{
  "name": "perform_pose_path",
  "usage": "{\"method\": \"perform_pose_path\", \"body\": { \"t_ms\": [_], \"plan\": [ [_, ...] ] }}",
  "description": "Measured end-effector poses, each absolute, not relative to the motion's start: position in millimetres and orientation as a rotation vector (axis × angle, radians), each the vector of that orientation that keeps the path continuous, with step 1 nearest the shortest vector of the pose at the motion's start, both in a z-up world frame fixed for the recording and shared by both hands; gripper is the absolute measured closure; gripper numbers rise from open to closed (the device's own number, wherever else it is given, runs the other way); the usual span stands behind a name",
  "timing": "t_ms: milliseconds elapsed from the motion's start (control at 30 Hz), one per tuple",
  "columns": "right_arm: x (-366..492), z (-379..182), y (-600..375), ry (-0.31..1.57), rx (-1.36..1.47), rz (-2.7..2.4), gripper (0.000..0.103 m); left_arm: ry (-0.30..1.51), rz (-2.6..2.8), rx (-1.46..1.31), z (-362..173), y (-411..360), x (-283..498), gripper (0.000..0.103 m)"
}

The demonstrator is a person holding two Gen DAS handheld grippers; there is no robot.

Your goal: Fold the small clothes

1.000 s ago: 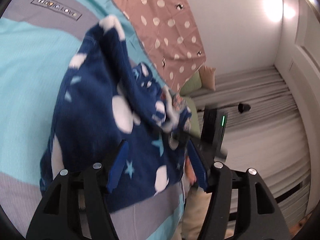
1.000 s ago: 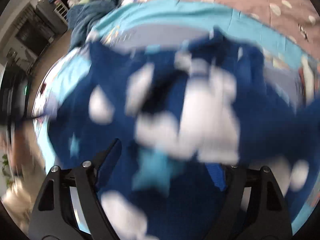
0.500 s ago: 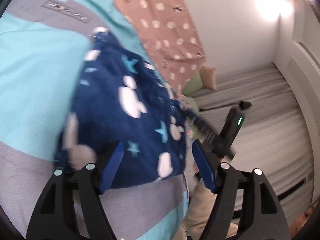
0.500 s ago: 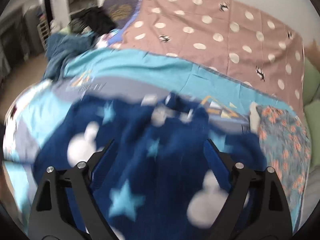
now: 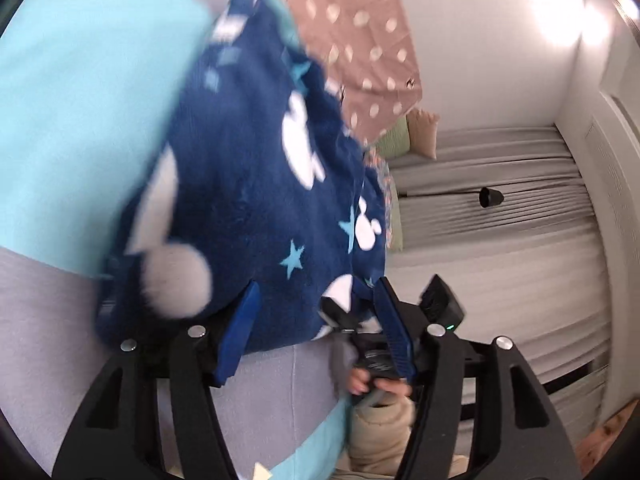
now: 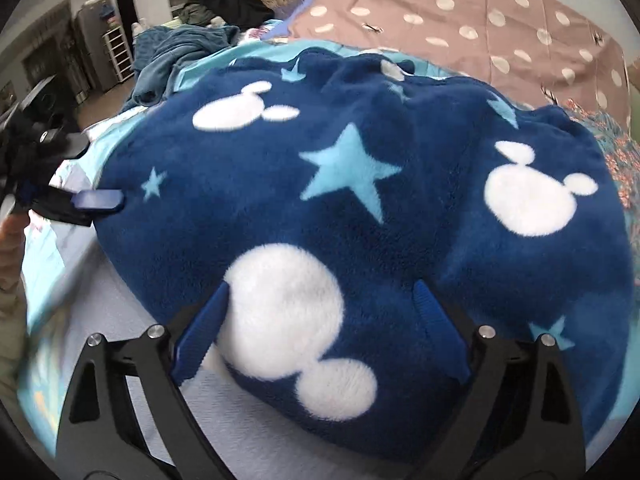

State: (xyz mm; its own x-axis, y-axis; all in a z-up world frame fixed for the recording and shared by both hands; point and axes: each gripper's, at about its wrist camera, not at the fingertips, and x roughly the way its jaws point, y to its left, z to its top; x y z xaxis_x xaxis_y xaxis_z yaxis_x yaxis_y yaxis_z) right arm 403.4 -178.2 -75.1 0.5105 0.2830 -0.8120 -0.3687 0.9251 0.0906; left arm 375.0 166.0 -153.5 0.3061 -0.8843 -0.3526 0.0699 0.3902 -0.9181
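So the navy fleece garment (image 6: 360,200), the one with white mouse-head shapes and light blue stars, is laid out in a soft mound on the turquoise and grey bedspread (image 5: 80,100), with the pink polka-dot blanket (image 6: 500,20) just behind it. Going by how bunched and rounded it looks, the step in hand is judged to be the flattening or first fold, not a finished one; no clean edges are seen yet.

The right gripper (image 6: 320,324) is held wide apart, its blue pads straddling the near hem of the fleece without anything being pinched. The left gripper (image 5: 316,332) is also spread, with the fleece edge sitting between and just beyond the fingers; nothing is clamped there as far as can be made out, though that view is pretty blurred. In the right view the left gripper is spotted at the far left side of the garment.

Next move, probably: an edge or corner needs to be picked on each side, closed on properly, then the piece pulled taut and laid over. Thick fleece, so a deep bite would likely be needed or it slips out.

Containers: none are seen, no basket or bin. Only a heap of teal clothing (image 6: 180,52) is lying further up the bed.
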Motion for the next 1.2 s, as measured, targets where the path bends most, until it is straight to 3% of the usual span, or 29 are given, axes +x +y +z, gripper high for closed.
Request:
{"method": "perform_pose_path", "body": {
  "t_ms": [133, 267, 367, 600, 933, 1067, 1100, 1200],
  "plan": [
    [401.4, -38.2, -177.0, 0.884, 0.0, 0.443, 0.01, 0.972, -0.665, -0.898, -136.4, 194.8, 353.7, 0.023],
    [408.9, -53.7, -159.9, 0.916, -0.054, 0.489, 0.009, 1.006, -0.612, -0.974, -157.5, 213.4, 344.4, 0.022],
    [413.2, -86.1, -151.0, 0.911, -0.152, 0.477, 0.002, 1.039, -0.598, -1.048, -173.8, 220.7, 336.7, 0.022],
    [414.8, -83.3, -153.8, 0.934, -0.112, 0.49, 0.002, 1.088, -0.7, -1.249, -200.9, 209.5, 319.7, 0.021],
    [412.7, -84.2, -156.6, 0.932, -0.088, 0.484, 0.002, 1.04, -0.477, -1.217, -202.8, 170.4, 369.3, 0.02],
    [412.9, -84.4, -159.7, 0.927, -0.067, 0.491, 0.002, 0.99, -0.402, -1.061, -186.4, 145.0, 381.5, 0.02],
    [413.4, -84.0, -161.2, 0.928, -0.052, 0.495, 0.002, 0.963, -0.371, -1.012, -182.1, 139.2, 381.6, 0.021],
    [415.4, -82.2, -169.5, 0.936, 0.013, 0.52, 0.002, 0.877, -0.246, -0.856, -170.5, 123.9, 377.2, 0.044]
  ]
}}
